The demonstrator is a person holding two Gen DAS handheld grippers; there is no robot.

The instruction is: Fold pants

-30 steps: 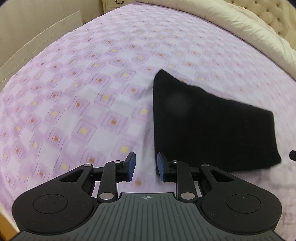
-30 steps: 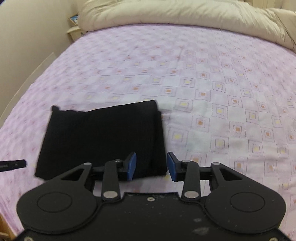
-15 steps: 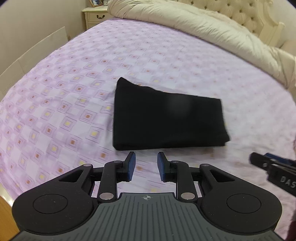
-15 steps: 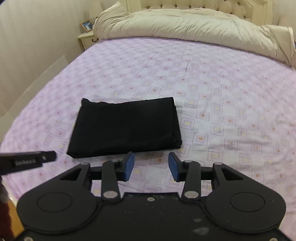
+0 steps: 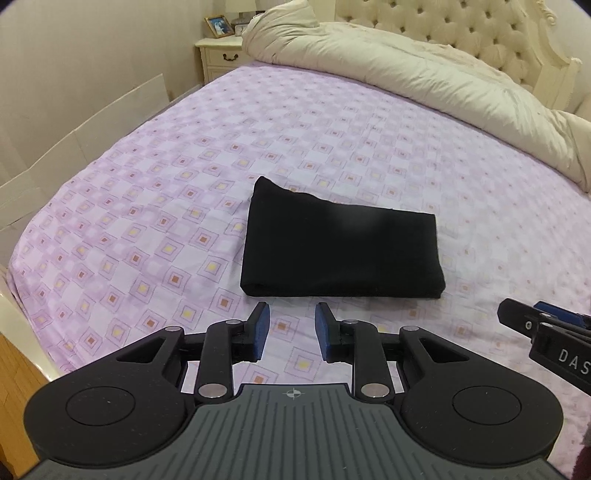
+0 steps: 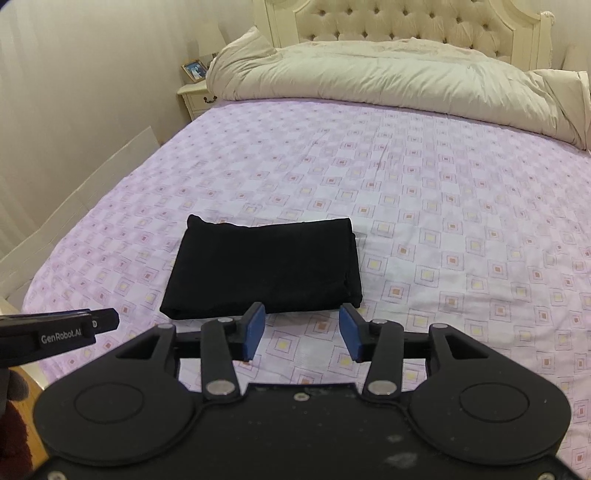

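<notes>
On the lilac patterned bedsheet (image 5: 155,206) the black pants (image 5: 340,251) lie folded into a neat rectangle, both the left claw (image 5: 289,332) and right claw (image 6: 300,330) open, empty and clear of it, so any finishing touch should merely smooth, not drag.

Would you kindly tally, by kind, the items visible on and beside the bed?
Pants: 1, black, folded, on the sheet
Duvet: 1, cream
Nightstand: 1
Photo frame: 1
Grippers: 2, left and right, both open
Total: 6
</notes>
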